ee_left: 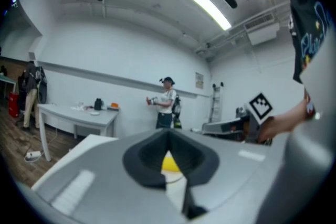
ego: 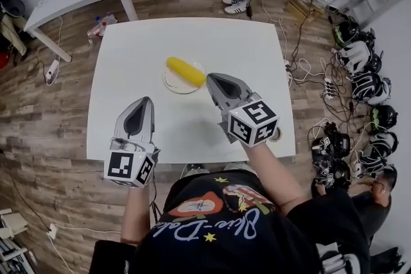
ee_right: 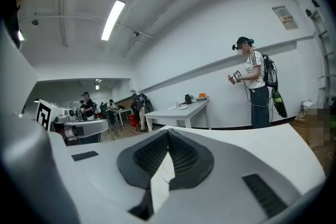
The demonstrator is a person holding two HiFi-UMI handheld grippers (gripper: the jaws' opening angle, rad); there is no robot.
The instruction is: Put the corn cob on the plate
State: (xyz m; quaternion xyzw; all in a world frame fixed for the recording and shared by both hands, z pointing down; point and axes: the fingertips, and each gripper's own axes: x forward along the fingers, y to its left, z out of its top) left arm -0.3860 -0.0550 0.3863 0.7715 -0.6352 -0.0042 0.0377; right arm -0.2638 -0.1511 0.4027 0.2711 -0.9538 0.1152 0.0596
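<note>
– Right gripper (ego: 212,80), jaws closed on nothing, hangs just beside the plate (ego: 168,83); left gripper (ego: 146,101) is shut and empty too, nearer the table's (ego: 128,54) front edge. Job done?
– Looks so: corn cob (ego: 185,71) lies across the plate, midway between the side edges. Best to withdraw toward the front edge without nudging it

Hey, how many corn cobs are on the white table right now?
1. The corn cob lies on the plate near the middle of the white table, just beyond the right hand-held gripper. It and the left hand-held gripper cover some tabletop, so another could be hidden.
</note>
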